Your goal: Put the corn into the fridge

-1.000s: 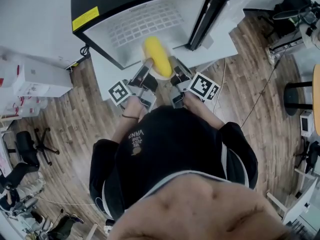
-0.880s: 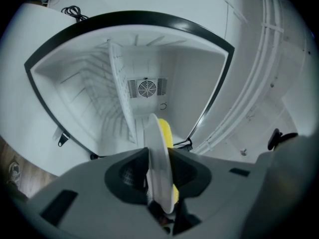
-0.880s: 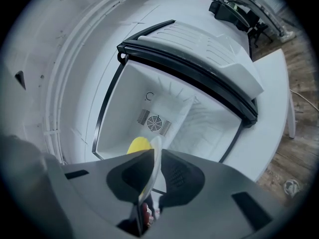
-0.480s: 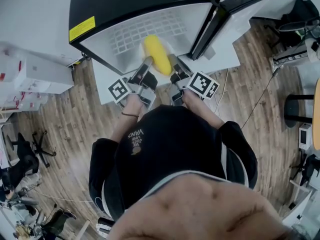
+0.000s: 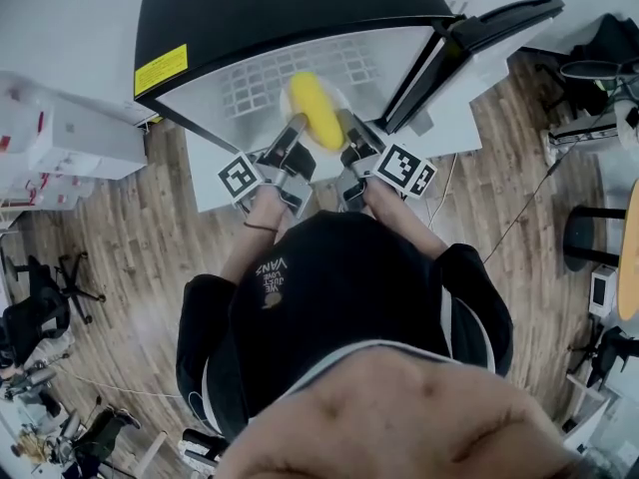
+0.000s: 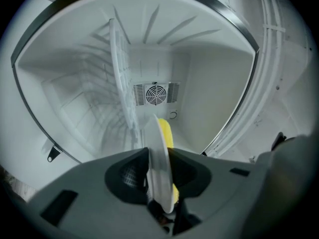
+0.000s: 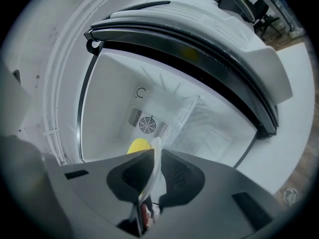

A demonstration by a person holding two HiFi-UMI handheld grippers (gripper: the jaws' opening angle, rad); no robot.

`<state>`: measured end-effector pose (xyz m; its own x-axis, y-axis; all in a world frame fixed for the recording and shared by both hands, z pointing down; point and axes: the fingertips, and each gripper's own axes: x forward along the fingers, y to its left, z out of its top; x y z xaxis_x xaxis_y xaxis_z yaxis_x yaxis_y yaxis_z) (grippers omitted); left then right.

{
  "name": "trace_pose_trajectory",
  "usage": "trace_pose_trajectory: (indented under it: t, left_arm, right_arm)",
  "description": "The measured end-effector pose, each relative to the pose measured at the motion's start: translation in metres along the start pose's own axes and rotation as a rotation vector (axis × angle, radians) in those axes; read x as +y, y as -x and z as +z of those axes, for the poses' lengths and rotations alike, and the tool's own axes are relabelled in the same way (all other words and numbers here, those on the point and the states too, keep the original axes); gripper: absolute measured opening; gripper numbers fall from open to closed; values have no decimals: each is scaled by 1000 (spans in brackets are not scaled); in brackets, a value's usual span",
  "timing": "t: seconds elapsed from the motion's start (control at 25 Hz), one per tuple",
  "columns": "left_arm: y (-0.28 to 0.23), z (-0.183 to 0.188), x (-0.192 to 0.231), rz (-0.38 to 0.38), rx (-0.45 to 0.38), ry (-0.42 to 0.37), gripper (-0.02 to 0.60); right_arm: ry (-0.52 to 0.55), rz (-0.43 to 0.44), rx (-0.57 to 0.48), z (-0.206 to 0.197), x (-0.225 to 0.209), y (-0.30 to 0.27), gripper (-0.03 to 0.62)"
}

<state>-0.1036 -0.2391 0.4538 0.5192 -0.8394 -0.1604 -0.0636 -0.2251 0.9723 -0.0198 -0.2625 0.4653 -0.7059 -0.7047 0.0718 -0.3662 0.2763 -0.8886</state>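
Observation:
A yellow corn cob (image 5: 316, 111) lies on a white plate (image 5: 342, 106) at the mouth of the open fridge (image 5: 280, 13). My left gripper (image 5: 292, 140) is shut on the plate's left rim and my right gripper (image 5: 349, 144) on its right rim. The left gripper view has the plate (image 6: 160, 171) edge-on between the pads of the left gripper (image 6: 158, 156), with the corn (image 6: 166, 132) just behind. In the right gripper view the plate (image 7: 153, 171) is pinched by the right gripper (image 7: 155, 158), and the corn (image 7: 138, 146) peeks over the jaw.
The fridge door (image 5: 484, 38) stands open at the right. Inside are a white wire shelf (image 5: 270, 73) and a round fan grille (image 6: 155, 94) on the back wall. White boxes (image 5: 60, 143) stand at the left, and office chairs (image 5: 40, 312) are on the wooden floor.
Both grippers have carried the plate and corn forward, so the fridge opening is nearer and the corn now lies over the wire shelf's front edge.

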Motion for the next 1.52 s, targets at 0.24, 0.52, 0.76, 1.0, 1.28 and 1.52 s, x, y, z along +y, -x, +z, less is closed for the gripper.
trace_pose_trajectory:
  t: [0.24,0.52,0.76,1.0,1.28,1.52]
  left_arm:
    - [-8,6,11,12,-34,32,95]
    - [-15,11,21,27,-66,67,95]
    - [-18,15,25,26,-83,76,94]
    - [-22,21,27,30,-104,77,94]
    - [-30,25,29,21,-120,80,94]
    - [-30,27,30,12,-136,96,94]
  right_arm:
    - [6,-5,25,5,-8,-11,40]
    - [18,-17,44,9,-17,-21,40]
    - [41,-13,62,12,-20,-27,40]
    - [91,-4,72,15,-20,-35,46]
    - [107,11,75,21,-24,-41,51]
    - [115,24,72,23,-21,-44,55]
